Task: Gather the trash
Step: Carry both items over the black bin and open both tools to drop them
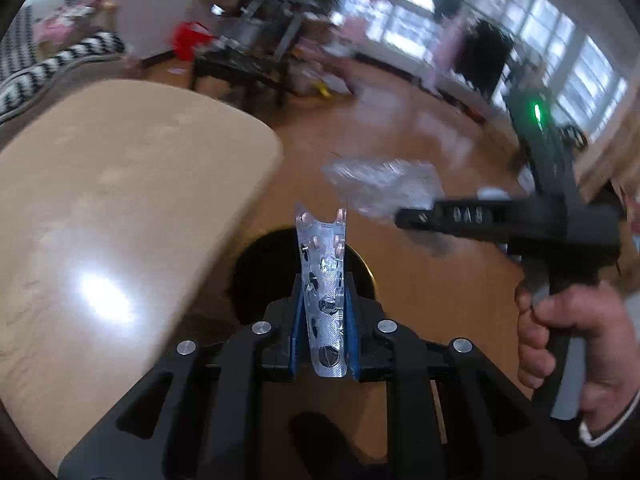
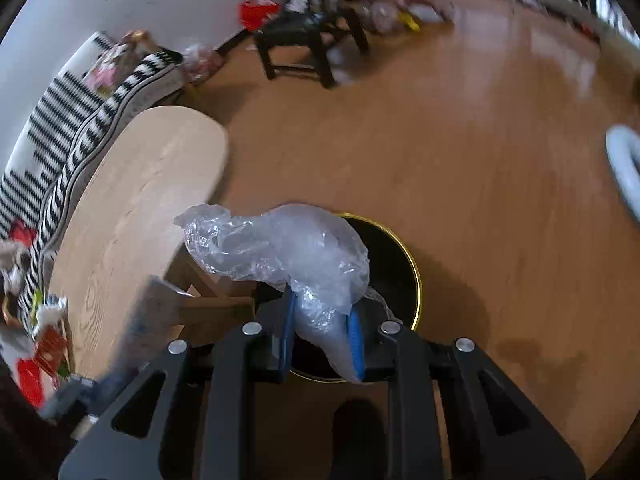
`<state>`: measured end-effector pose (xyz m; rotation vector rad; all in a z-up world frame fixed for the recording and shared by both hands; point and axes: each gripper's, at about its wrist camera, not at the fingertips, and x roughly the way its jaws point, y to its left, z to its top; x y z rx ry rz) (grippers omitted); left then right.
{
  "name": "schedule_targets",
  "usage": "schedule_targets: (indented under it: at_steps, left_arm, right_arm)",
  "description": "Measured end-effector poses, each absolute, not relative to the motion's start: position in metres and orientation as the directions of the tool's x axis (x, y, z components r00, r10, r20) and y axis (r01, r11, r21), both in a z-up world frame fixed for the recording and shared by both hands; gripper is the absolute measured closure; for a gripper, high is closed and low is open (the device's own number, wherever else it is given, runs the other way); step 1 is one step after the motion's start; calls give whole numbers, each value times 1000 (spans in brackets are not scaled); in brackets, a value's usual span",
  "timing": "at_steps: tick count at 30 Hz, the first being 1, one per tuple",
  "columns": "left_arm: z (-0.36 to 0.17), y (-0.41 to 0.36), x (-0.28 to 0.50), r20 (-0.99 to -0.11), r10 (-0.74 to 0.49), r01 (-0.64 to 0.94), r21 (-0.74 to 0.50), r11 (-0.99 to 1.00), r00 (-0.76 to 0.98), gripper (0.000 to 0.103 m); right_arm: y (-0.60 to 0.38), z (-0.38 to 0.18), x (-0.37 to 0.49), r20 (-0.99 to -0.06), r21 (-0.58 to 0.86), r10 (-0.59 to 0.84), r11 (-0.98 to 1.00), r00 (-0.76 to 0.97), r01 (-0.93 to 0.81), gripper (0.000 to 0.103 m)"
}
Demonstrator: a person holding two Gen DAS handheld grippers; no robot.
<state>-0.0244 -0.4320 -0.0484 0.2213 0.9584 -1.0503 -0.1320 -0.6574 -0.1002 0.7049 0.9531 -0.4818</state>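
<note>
My left gripper (image 1: 323, 280) is shut on a silver pill blister strip (image 1: 325, 300) that stands up between its blue pads. Below it on the floor sits a round black bin (image 1: 256, 276) beside the table. To the right in the left wrist view a hand holds my right gripper (image 1: 404, 220), which carries a blurred clear plastic bag (image 1: 380, 188). In the right wrist view my right gripper (image 2: 322, 312) is shut on that crumpled clear plastic bag (image 2: 288, 252), hanging over the black bin with a gold rim (image 2: 416, 280).
A light wooden table (image 1: 112, 216) (image 2: 132, 200) fills the left side, with red and white litter (image 2: 44, 344) at its near end. A black-and-white striped sofa (image 2: 60, 128) lies behind it. A dark stool (image 2: 304, 44) stands far back on the wooden floor (image 2: 460, 160).
</note>
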Motion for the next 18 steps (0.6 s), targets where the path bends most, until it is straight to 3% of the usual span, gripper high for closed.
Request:
schedule_targets:
  at_steps: [7, 18]
  left_arm:
    - [-88, -481, -15, -807, -584, 813, -281, 510, 88, 86]
    - [-95, -495, -13, -813, -572, 805, -264, 531, 110, 84]
  right_arm:
    - [-674, -125, -129, -877, 366, -6, 638, 480, 677, 80]
    - [-670, -119, -126, -867, 392, 5, 623, 497, 677, 80]
